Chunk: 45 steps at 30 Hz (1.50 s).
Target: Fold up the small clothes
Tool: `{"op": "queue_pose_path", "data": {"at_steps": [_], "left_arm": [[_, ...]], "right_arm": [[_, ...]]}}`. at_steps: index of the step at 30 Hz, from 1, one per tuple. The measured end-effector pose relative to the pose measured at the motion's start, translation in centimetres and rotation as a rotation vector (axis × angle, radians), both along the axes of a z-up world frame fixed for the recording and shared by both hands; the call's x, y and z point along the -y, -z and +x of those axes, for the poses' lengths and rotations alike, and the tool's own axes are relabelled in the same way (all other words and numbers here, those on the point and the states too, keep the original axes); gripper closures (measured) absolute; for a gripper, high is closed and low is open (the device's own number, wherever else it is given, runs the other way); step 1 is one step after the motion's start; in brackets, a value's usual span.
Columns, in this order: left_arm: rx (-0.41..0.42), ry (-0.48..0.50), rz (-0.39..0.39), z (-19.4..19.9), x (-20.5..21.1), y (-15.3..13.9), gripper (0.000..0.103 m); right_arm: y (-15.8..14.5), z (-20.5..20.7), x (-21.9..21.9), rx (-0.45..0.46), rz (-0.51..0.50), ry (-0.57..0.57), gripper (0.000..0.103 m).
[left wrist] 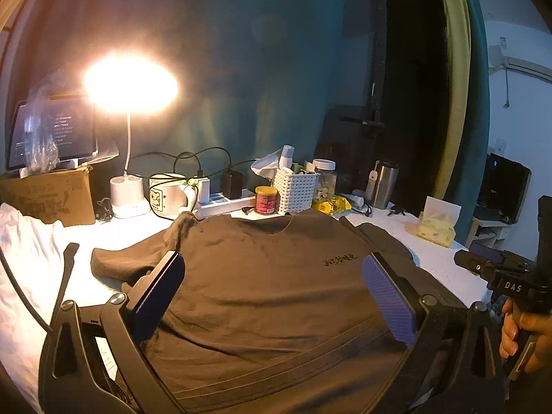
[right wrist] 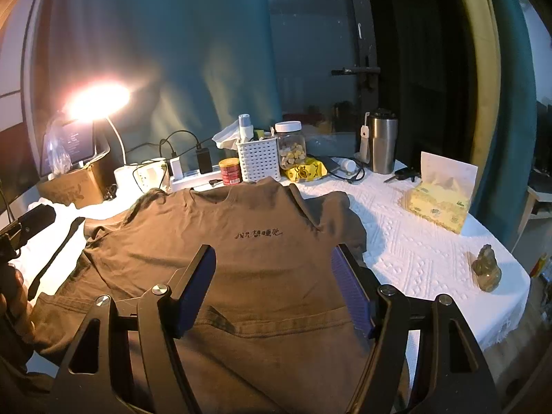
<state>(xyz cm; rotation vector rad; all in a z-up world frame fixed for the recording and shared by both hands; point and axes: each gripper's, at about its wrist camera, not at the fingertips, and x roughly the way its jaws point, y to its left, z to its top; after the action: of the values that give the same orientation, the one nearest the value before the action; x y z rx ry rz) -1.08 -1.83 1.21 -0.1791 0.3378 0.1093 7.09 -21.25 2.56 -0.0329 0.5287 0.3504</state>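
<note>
Both grippers hang low over the near edge of the table with jaws spread wide and nothing between them: the left gripper [left wrist: 272,296] and the right gripper [right wrist: 272,289] each frame the shirt [left wrist: 269,289] below and ahead of their fingers. Neither touches the cloth, as far as these views show. A hand [left wrist: 524,334] holds the right gripper's handle at the right edge of the left view.

From the hem, which lies nearest, the shirt's long axis runs straight away toward the collar at the far side, so it lies lengthwise ahead of both pairs of jaws. Its left sleeve [left wrist: 117,258] reaches toward the left edge and is nearer the left gripper; its right sleeve [right wrist: 338,214] points toward the right edge, nearer the right gripper. I judge the next move turns on each gripper taking its own side.

Spread face up, the shirt is brown, with a small dark print [right wrist: 257,234] on the chest, soft wrinkles and a stitched hem. Beyond the collar stand a basket [right wrist: 258,160], a red can [right wrist: 230,171] and a lit lamp [left wrist: 129,84].
</note>
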Motion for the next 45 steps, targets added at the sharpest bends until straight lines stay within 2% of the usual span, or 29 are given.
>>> {"op": "queue_pose_path", "data": {"at_steps": [18, 45], "left_arm": [[0.012, 0.024, 0.014, -0.3, 0.7, -0.3, 0.001], [0.031, 0.029, -0.004, -0.5, 1.0, -0.4, 0.001]], "right_arm": [[0.0, 0.1, 0.1, 0.001, -0.001, 0.003, 0.03], [0.1, 0.2, 0.2, -0.004, 0.002, 0.002, 0.03]]}}
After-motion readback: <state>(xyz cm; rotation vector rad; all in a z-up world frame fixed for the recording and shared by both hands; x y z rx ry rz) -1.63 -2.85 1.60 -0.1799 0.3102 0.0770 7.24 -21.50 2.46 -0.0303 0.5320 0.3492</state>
